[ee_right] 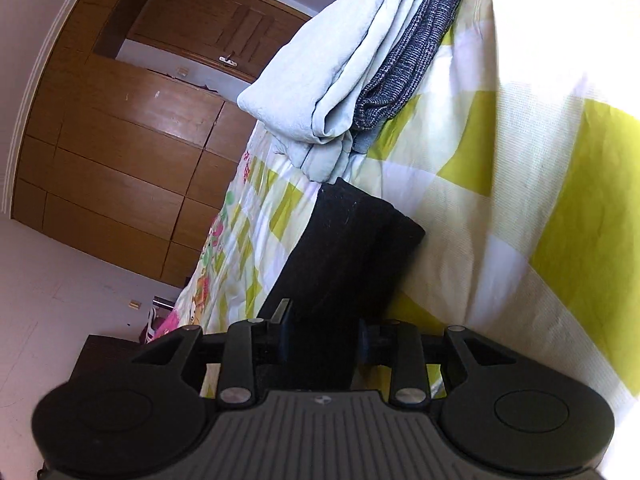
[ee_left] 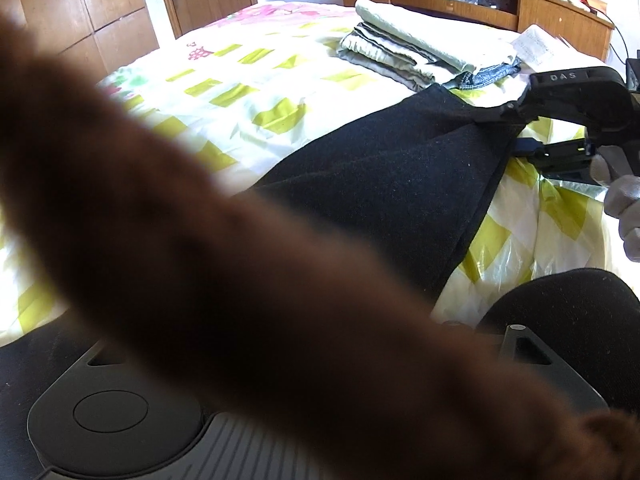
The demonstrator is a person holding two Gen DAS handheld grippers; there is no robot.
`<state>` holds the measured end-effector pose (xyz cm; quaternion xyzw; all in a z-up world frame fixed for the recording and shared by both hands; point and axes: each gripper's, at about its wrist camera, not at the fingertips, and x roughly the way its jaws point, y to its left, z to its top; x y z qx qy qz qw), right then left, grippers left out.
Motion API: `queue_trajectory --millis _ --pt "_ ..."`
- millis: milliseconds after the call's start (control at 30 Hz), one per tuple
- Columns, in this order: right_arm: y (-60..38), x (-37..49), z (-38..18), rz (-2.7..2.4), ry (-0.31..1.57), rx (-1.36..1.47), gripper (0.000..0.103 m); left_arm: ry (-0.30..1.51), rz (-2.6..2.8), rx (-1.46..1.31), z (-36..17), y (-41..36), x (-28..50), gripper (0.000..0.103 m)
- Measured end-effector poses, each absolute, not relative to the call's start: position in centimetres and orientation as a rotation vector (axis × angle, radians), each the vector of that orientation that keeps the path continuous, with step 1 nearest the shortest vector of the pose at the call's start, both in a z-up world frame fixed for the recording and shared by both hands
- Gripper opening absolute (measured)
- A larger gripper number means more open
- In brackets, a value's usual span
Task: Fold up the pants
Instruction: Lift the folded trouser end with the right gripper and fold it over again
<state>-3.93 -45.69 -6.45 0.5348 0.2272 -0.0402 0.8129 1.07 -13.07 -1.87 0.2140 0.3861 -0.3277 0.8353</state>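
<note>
Pants (ee_left: 384, 184) pinched at 3 o'clock edge by right gripper (ee_right: 324, 340), kept taut for folding | left gripper state cannot be told | bed (ee_left: 256, 92) used as surface

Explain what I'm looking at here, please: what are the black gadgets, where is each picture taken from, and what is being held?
There is no robot. A person holds a handheld two-finger gripper in each hand, with a wide-angle camera on each looking along its fingers.

The left camera's view is mostly blocked by a blurred brown shape close to the lens; I cannot tell what it is, nor see that gripper's fingers. Beyond it, the black pants lie on a bed quilt near a stack of folded clothes. The right gripper enters from the side, with a gloved hand behind it.

The right camera shows its own fingers closed on the pants' edge.
</note>
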Motion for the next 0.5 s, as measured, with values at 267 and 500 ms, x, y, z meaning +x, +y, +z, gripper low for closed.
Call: queue_trajectory --millis 267,500 --pt "-44.8 -2.6 -6.6 -0.072 0.496 1.104 0.035 0.814 -0.71 0.444 -1.8 -13.3 1.0 0.085" --pt "-45.5 -2.6 -5.0 -0.11 0.461 1.133 0.024 0.847 -0.734 0.392 -2.2 -13.9 0.8 0.082"
